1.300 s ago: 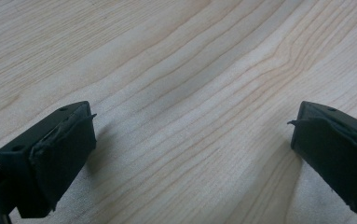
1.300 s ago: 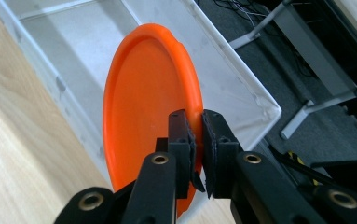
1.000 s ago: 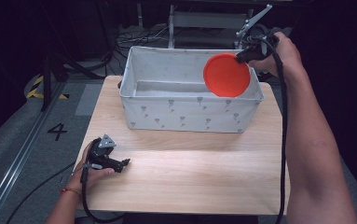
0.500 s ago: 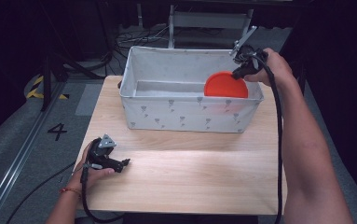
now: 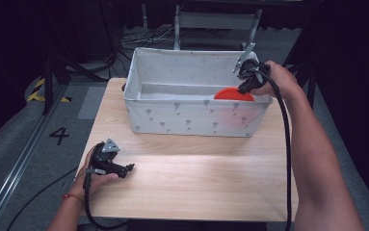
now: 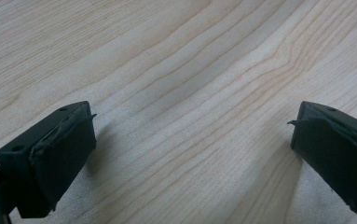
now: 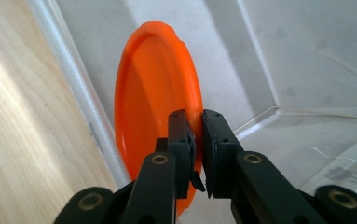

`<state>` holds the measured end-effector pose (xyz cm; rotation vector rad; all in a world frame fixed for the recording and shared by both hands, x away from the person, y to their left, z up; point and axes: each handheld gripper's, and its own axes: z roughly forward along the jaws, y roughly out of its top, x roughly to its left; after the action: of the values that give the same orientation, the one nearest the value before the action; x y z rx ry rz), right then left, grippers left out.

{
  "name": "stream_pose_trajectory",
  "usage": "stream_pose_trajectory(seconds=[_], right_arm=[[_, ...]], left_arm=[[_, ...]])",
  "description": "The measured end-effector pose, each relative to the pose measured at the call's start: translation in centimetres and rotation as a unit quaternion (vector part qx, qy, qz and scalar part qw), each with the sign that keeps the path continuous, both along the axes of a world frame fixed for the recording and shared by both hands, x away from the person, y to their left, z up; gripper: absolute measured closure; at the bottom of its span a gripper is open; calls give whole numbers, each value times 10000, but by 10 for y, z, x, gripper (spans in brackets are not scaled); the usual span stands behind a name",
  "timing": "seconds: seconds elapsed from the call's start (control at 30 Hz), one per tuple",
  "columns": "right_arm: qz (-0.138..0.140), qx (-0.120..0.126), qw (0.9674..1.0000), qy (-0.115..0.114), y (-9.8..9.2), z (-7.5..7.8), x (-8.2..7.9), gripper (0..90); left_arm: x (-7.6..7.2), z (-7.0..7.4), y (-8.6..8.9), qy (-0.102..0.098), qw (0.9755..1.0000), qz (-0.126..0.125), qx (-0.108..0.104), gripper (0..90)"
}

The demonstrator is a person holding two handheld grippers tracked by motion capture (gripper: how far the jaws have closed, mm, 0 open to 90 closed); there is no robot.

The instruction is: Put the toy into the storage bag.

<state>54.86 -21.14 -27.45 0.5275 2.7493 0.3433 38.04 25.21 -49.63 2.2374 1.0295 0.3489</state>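
The orange plate (image 7: 155,112) stands on edge inside the white fabric bin (image 5: 191,120), at about 3 o'clock in the bin, close against the near wall toward its right-hand corner. Its faces run roughly parallel to that wall, so its broad plane is upright and its rim points up; from above, the top arc (image 5: 233,94) rises over the bin's edge. The right gripper (image 7: 197,135) has its fingers (image 7: 181,140) clamped on the plate's rim, one on each face. The plate is well down in the bin, but whether its lower edge rests on the bottom is hard to say, since the wall hides it. What seems left is to settle it and let go.

At 7 o'clock on the wooden counter (image 5: 211,178), the left gripper (image 5: 124,169) lies in the left hand with its fingers (image 6: 59,154) wide apart, nothing between them.
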Motion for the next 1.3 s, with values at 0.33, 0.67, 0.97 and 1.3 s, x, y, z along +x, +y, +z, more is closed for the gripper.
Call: stream_pose_trajectory(seconds=[0.33,0.67,0.97,1.3], right_arm=[[237,-362,9990,148,9,-12,-1,826],[333,-324,9987,208,10,-25,-1,818],[276,-169,9994,108,7,-20,-4,791],[184,398,9989,-175,-3,-7,-16,677]], left_arm=[[0,0,0,-4,10000,1,-7,2],[0,0,0,-7,10000,3,-7,2],[0,0,0,-20,10000,28,-3,2],[0,0,0,-15,10000,31,1,2]])
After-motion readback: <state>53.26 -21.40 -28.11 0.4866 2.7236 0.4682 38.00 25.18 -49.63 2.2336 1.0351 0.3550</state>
